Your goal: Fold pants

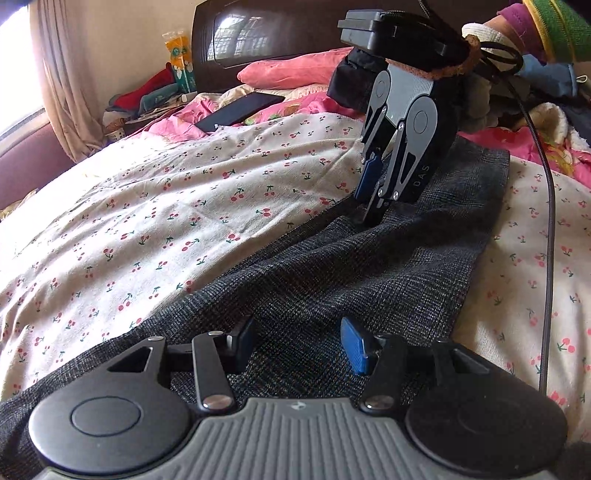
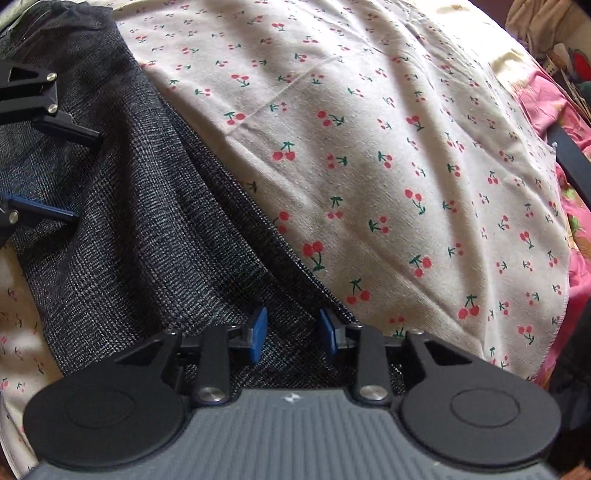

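Nearest, the left gripper (image 1: 299, 343) hovers low over the dark grey pants (image 1: 332, 280), its two blue-padded fingers spread wide with only flat cloth showing in the gap; nothing is pinched. The pants lie as a long dark band across the cherry-print sheet (image 1: 166, 206) on the bed, running from under this gripper away toward the far end, where the fabric ends in a straight edge on the sheet.

Halfway along the band, the right gripper (image 1: 371, 212) points steeply down at the pants, fingertips at the cloth near its left edge. In its own view the jaws stand partly apart, blue pads (image 2: 258, 328) on either side of a fold of grey fabric beside the seam edge, with visible gaps, so they press on nothing. No earlier view is at hand to say more of them.

A black cable (image 1: 546, 206) hangs down the right side, crossing the sheet just beside the pants without touching them. A person's hand (image 1: 491, 33) in a white glove and a purple sleeve shows at the top, above the right gripper.

Farther back, a dark phone or tablet (image 1: 240, 110) lies on a pink quilt (image 1: 288, 107), well apart from the pants. Behind it are a pink pillow (image 1: 291, 68), a dark wooden headboard (image 1: 266, 33), a heap of clothes (image 1: 144, 99) in the corner and a beige curtain (image 1: 62, 74). At the right lies another pile of garments (image 1: 535, 96).
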Demonstrator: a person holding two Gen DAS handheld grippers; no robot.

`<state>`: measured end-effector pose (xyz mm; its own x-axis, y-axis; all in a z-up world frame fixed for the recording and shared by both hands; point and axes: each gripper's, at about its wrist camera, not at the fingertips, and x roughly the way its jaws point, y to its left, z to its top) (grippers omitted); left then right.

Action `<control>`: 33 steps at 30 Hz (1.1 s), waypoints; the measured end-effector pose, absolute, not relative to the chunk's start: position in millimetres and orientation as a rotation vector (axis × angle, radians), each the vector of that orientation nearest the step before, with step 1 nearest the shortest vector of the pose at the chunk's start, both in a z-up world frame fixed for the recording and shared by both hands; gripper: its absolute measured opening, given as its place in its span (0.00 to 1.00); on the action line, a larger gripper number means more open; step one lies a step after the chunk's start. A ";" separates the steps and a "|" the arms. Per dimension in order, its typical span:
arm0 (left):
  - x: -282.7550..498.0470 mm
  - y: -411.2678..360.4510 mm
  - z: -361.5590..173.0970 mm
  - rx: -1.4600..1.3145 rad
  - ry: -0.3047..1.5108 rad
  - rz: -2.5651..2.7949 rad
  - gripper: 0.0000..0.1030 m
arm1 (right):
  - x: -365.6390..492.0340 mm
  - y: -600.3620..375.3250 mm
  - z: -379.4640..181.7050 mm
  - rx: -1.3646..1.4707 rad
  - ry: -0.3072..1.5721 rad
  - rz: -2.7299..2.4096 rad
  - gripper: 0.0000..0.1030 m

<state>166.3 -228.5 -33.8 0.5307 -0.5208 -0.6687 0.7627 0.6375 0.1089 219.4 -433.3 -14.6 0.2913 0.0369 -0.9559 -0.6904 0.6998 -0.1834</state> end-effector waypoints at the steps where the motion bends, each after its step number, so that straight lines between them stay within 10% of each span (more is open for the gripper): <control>1: 166.6 -230.7 -34.8 0.424 0.641 -0.791 0.62 | 219.3 -434.9 -15.9 -0.639 1.189 0.525 0.29; 7: 164.6 -233.5 -35.2 0.427 0.637 -0.774 0.62 | 205.9 -438.0 -4.2 -0.558 1.133 0.424 0.01; 18: 158.0 -251.5 -43.6 0.500 0.607 -0.759 0.62 | 198.8 -474.0 26.1 -0.306 0.950 0.142 0.14; 33: 141.8 -269.0 -35.9 0.584 0.599 -0.762 0.62 | -6.5 -630.1 2.2 0.725 0.617 -0.271 0.18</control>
<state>141.8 -269.0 -35.9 0.5782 -0.4524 -0.6790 0.7666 0.5862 0.2622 -6.5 -630.1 2.2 0.7910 -0.0235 -0.6114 0.4351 0.7241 0.5351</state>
